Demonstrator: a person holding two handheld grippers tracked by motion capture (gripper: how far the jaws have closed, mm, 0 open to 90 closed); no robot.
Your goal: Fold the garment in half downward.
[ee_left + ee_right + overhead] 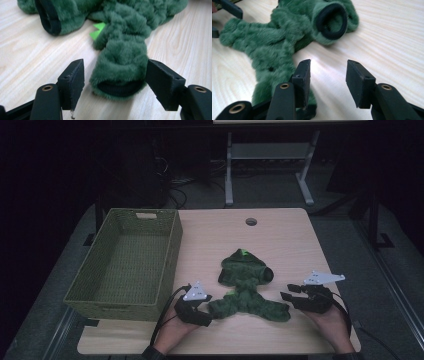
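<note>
Nearest: left gripper [115, 82] spread wide around a plush trouser-leg cuff, one pad touching the fur, no squeeze; right gripper [328, 82] agape over bare wood beside the other leg. Mid-table: fuzzy green garment [246, 287], black ribbed cuffs. Farther left: woven olive basket [172, 245], nothing inside.

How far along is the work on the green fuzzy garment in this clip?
Early stage. Done: the green fuzzy garment lies spread on the table. In hand: the left claw stands open around one black-cuffed leg end, pads not pressing; the right claw is open beside the other leg, over bare wood. Left: gripping and whatever follows; the wicker basket holds nothing yet.
</note>
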